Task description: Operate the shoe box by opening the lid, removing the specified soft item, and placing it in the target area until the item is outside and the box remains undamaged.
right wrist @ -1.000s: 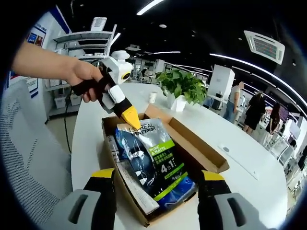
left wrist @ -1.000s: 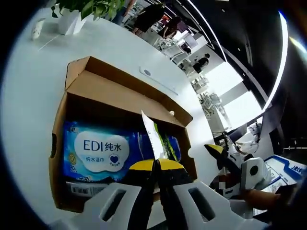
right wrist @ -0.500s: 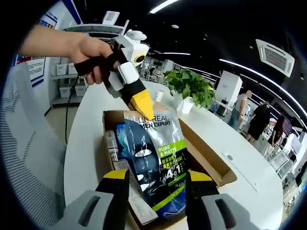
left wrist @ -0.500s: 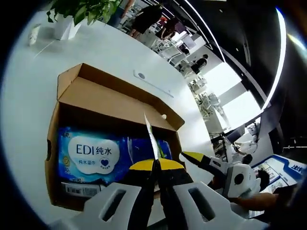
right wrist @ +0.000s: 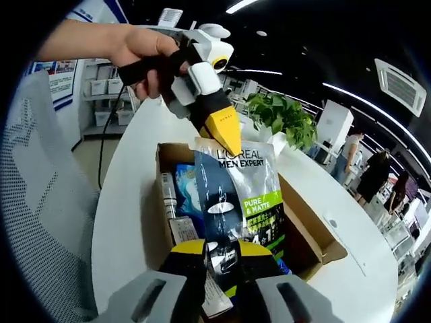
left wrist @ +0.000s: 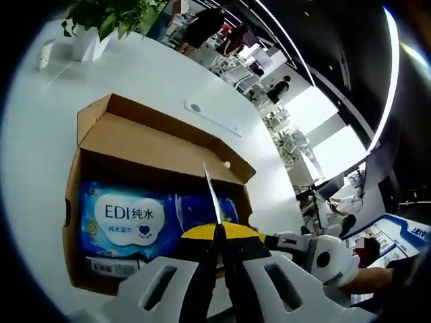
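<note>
An open cardboard shoe box (left wrist: 155, 138) lies on a round white table (left wrist: 40, 121). Inside it is a blue EDI wet-wipes pack (left wrist: 131, 215). My left gripper (left wrist: 217, 232) is shut on the top edge of a L'Oreal Men Expert pouch (left wrist: 211, 192), seen edge-on here. In the right gripper view the pouch (right wrist: 236, 195) hangs upright above the box (right wrist: 306, 229), pinched at its top by the left gripper (right wrist: 225, 134) in a person's hand (right wrist: 138, 50). My right gripper (right wrist: 221, 250) is shut on the pouch's lower end. The right gripper (left wrist: 289, 241) also shows low right in the left gripper view.
A potted plant (right wrist: 283, 118) stands on the table (right wrist: 128, 202) beyond the box, and shows too as the plant (left wrist: 114, 10) in the left gripper view. A grey mesh chair (right wrist: 40, 222) is beside the table. People (right wrist: 350, 158) stand in the background.
The left gripper has lifted the pouch higher out of the box. The right gripper has moved in under it and its jaws have narrowed onto the pouch's lower end.
</note>
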Demonstrator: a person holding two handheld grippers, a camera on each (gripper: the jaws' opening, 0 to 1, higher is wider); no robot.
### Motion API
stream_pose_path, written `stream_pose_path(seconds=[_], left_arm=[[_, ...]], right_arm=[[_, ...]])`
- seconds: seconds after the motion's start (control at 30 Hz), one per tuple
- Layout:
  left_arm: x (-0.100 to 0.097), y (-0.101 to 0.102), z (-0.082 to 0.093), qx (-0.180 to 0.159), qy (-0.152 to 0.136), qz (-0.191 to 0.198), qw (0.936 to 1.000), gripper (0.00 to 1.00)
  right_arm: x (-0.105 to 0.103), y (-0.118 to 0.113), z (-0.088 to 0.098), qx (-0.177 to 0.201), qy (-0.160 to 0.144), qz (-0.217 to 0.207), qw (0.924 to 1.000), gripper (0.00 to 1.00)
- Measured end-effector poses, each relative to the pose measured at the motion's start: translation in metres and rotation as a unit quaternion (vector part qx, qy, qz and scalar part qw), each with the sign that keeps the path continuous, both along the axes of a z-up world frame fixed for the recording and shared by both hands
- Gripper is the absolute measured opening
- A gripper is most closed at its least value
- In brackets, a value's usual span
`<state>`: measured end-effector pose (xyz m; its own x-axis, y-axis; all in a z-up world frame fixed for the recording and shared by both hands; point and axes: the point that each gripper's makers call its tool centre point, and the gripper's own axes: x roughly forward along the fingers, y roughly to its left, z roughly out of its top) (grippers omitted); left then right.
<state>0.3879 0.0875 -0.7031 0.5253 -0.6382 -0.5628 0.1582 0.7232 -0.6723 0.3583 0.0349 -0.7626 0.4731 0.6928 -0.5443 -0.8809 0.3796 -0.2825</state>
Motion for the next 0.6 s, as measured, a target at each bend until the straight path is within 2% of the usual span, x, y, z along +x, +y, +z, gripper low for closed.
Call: stream_pose_path(seconds=[0.13,0.3,0.6], left_arm=[[0.0,0.002,-0.002,0.015,-0.004,-0.003,0.9999,0.0],[-0.002,0.003,-0.004,0.044,-0.019,-0.018,0.9987,0.0],[-0.004,0.001,0.005,0.06,-0.046,-0.038,0.9964,0.0]], right_arm=[[-0.003,0.001,0.001,0.004,0.0,0.006,1.0,0.0],[-0.003,0.001,0.001,0.006,0.001,0.004,1.0,0.0],[-0.002,-0.001,0.01,0.016,0.011,-0.004,0.9998,0.0]])
